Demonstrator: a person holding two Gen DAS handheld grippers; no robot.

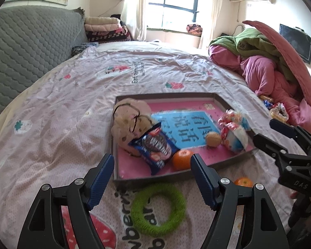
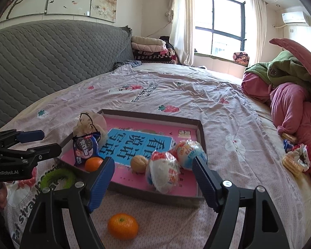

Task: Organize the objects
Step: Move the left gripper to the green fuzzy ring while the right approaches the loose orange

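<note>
A shallow grey tray (image 1: 165, 96) (image 2: 202, 130) with a pink liner lies on the bed. In it are a beige drawstring pouch (image 1: 128, 120) (image 2: 89, 124), a blue cookie packet (image 1: 155, 147) (image 2: 86, 147), an orange (image 1: 182, 158) (image 2: 93, 164), a walnut (image 1: 213, 139) (image 2: 138, 163) and two wrapped snack balls (image 1: 235, 130) (image 2: 165, 174). A green knitted ring (image 1: 157, 208) (image 2: 58, 177) and a second orange (image 2: 123, 226) (image 1: 243, 182) lie on the sheet before the tray. My left gripper (image 1: 152, 178) is open above the ring. My right gripper (image 2: 153, 181) is open above the loose orange.
The bed (image 1: 72, 87) has a pink strawberry-print sheet. A grey quilted headboard (image 1: 20, 47) is at the left. Pink and green bedding (image 1: 269, 66) is piled at the right, with more snack packets (image 2: 294, 157) beside it. Folded blankets (image 2: 149, 49) sit by the window.
</note>
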